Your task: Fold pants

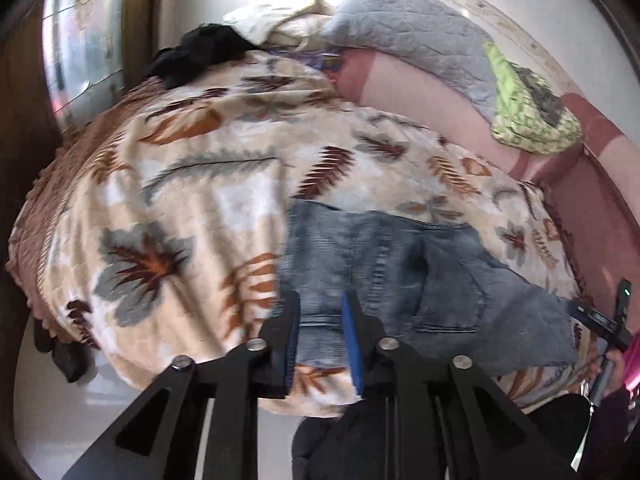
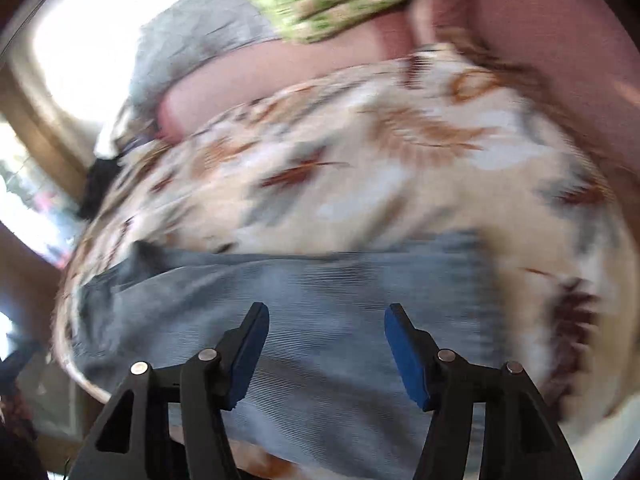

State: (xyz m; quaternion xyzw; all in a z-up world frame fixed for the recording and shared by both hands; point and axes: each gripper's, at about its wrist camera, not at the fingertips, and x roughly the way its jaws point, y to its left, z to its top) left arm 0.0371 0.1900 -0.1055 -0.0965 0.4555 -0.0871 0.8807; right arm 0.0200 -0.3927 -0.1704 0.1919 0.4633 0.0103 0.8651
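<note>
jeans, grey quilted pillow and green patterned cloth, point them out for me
jeans [image 1: 400,256], left wrist view, on the seat above the back pocket
grey quilted pillow [image 1: 412,28], left wrist view, middle of its quilted face
green patterned cloth [image 1: 532,116], left wrist view, centre of the bundle

The bed [image 1: 600,216] wore a cream blanket [image 1: 192,184] printed with brown and grey leaves, and the jeans [image 1: 400,264] lay flat on it near the front edge — a back pocket facing up. Farther back sat a crumpled black garment [image 1: 200,52], a grey quilted pillow [image 1: 416,32] and a green patterned cloth [image 1: 528,108] — the last resting on pink bedding [image 1: 420,96].
</note>
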